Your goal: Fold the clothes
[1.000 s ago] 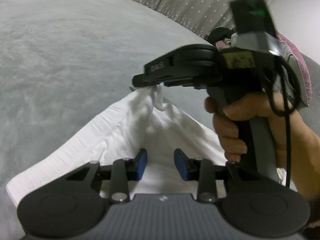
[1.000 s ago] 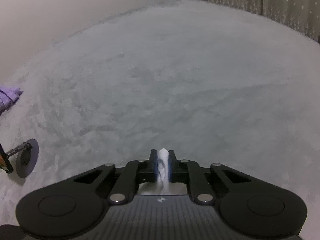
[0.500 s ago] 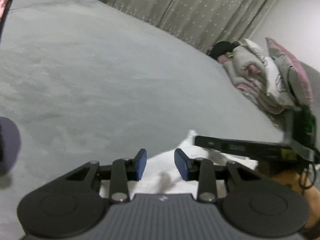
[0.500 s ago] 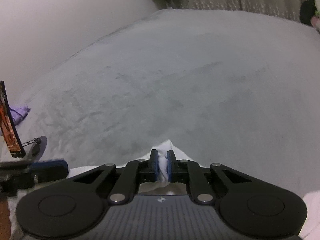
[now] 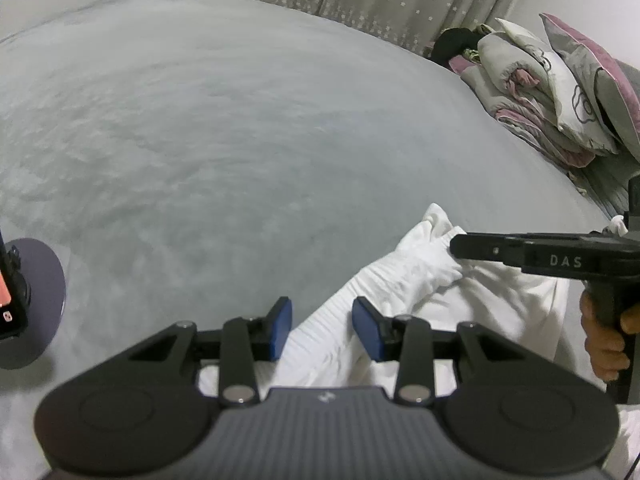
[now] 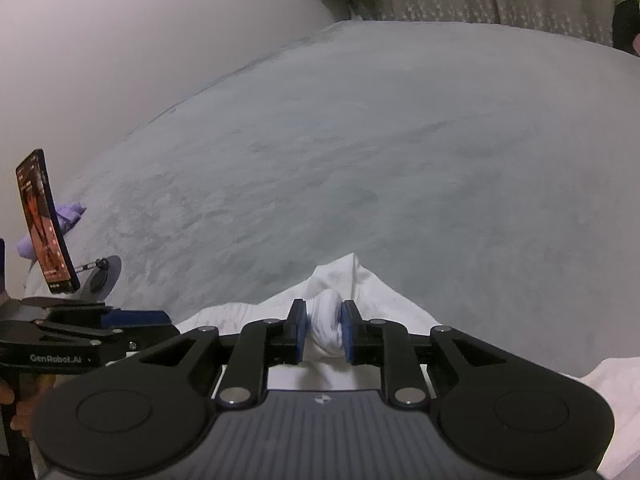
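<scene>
A fold is laid on the bed [image 5: 240,140]; the right hand-held gripper [image 6: 323,330], jaws just easing apart, barely pinches the cloth [image 6: 326,320], and the left hand-held gripper [image 5: 322,326] is released, with more folds likely left.

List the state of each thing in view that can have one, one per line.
white garment: lying bunched on the grey bedspread, partly folded.
left gripper: open, above the garment, nothing between its pads.
right gripper: jaws have just been opening; a bunch of white cloth is between them.
phone: upright on its stand, screen lit.
bedding pile: stacked at the far right of the bed.
</scene>
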Demonstrator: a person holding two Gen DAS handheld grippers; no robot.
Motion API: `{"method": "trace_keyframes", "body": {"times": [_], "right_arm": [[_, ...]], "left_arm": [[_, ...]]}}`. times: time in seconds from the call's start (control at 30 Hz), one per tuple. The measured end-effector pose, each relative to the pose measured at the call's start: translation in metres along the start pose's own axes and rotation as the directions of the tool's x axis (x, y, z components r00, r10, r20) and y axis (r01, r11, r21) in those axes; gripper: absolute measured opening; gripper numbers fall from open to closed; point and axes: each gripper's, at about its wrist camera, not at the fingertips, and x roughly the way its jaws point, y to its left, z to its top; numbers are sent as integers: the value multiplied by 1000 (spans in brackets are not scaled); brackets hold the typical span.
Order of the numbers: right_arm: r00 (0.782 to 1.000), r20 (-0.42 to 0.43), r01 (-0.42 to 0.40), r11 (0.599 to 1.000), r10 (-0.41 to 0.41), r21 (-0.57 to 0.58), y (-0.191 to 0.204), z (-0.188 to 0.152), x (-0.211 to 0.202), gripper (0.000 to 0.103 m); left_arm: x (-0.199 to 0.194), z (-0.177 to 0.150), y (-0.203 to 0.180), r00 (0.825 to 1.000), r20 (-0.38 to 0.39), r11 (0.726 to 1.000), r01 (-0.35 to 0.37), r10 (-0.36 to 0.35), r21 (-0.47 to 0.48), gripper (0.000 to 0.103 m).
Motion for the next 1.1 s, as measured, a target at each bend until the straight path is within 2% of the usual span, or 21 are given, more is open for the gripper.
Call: {"method": "trace_keyframes", "body": {"times": [0.1,0.13,0.23,0.33,0.5,0.6,0.9,1.0,1.1], "right_arm": [[999,20,26,999,-25,-29,6,2,2,12],[999,36,33,999,-32,-38,9,5,2,10],[995,85,54,996,-48,-71,22,18,3,10],[992,119,63,989,-48,-131,39,34,12,9],[989,141,75,970,-43,-230,70,58,42,9],[990,136,67,964,-32,-258,83,67,66,8],[993,114,53,968,-25,-244,94,81,112,8],[994,109,39,971,-13,-235,95,85,121,8],[996,82,49,967,-29,-249,97,82,133,8]], "left_arm": [[-4,-1,-4,1000,-14,1000,2,-2,17,28],[-5,-2,-4,1000,-19,1000,3,-3,20,22],[-8,-3,-3,1000,-19,1000,10,-10,9,15],[-14,-3,-3,1000,15,1000,-25,25,-8,10],[-26,-4,1,985,99,990,-134,138,-46,9],[-28,-3,7,978,113,984,-166,173,-66,9],[-35,2,10,947,171,962,-263,272,-76,9],[-33,3,7,938,170,953,-293,302,-78,9],[-24,3,6,943,127,951,-302,309,-70,9]]}}
